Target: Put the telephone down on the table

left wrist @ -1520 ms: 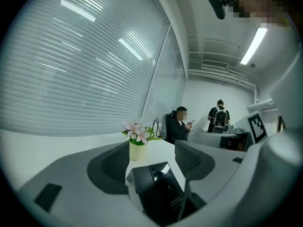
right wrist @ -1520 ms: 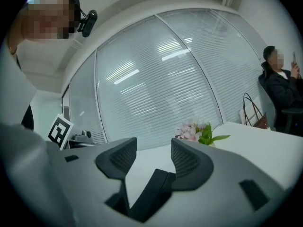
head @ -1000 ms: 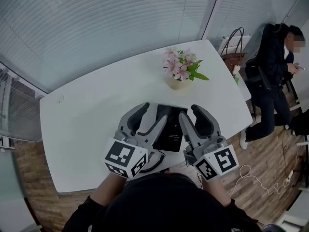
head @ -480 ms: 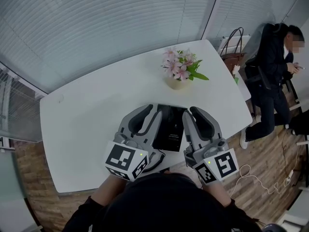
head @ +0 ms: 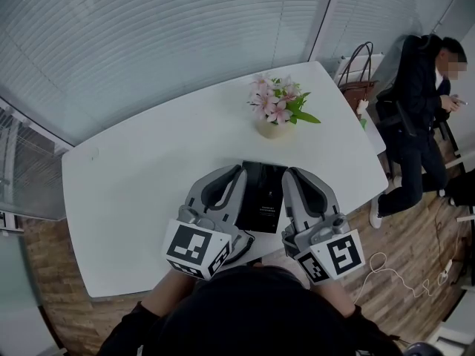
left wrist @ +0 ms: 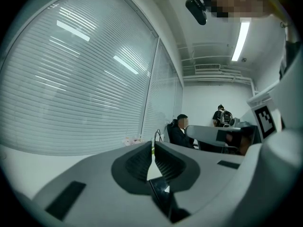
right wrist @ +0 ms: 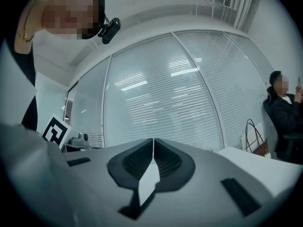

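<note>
A black telephone [head: 263,195] lies flat on the white table [head: 141,162] near its front edge. My left gripper [head: 234,171] lies along the phone's left side and my right gripper [head: 289,173] along its right side. Both jaws have just been closing with nothing between them. In the left gripper view the pads of the left gripper [left wrist: 153,148] meet at the tips, and a dark glossy sliver shows through the gap below them. In the right gripper view the right gripper [right wrist: 153,143] is shut too, with only white table behind the gap.
A pot of pink flowers [head: 276,110] stands on the table just beyond the phone. A person in dark clothes [head: 423,95] sits at the right past the table's end, beside a brown bag [head: 360,84]. Window blinds run behind the table. Cables lie on the wooden floor at the right.
Both grippers' jaws have closed from wide apart to shut. The hands and the phone have stayed where they were.
</note>
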Demonstrator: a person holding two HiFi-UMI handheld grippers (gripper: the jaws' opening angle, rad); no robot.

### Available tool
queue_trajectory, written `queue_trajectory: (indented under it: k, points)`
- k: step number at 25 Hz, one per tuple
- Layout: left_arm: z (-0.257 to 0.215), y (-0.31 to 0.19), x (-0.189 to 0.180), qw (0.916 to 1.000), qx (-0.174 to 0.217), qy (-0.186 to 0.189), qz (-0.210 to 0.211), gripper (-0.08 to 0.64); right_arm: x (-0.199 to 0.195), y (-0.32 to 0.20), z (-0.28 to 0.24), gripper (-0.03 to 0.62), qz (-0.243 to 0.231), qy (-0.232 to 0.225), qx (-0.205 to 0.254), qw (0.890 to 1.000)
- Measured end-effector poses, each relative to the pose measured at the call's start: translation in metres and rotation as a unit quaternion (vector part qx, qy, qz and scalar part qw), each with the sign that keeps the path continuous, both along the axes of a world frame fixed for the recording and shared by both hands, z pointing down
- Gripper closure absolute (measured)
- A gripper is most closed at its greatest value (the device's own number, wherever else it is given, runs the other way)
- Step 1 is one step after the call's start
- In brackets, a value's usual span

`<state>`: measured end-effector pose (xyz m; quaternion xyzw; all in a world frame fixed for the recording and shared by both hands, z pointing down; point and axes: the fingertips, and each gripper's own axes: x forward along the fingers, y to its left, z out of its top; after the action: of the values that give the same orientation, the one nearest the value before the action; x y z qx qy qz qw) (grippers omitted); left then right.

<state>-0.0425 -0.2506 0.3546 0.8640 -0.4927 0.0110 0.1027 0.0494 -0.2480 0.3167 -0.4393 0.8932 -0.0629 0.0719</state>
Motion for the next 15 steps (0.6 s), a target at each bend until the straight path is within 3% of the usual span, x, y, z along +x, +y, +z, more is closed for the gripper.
queue_trajectory:
  k: [15]
  points:
    - [-0.005,-0.0001,-0.0005,0.9999,0.009,0.002,-0.004,0.546,0.0002,0.0024,-0.0027,0.586,0.009,0.021,0.022,1.0]
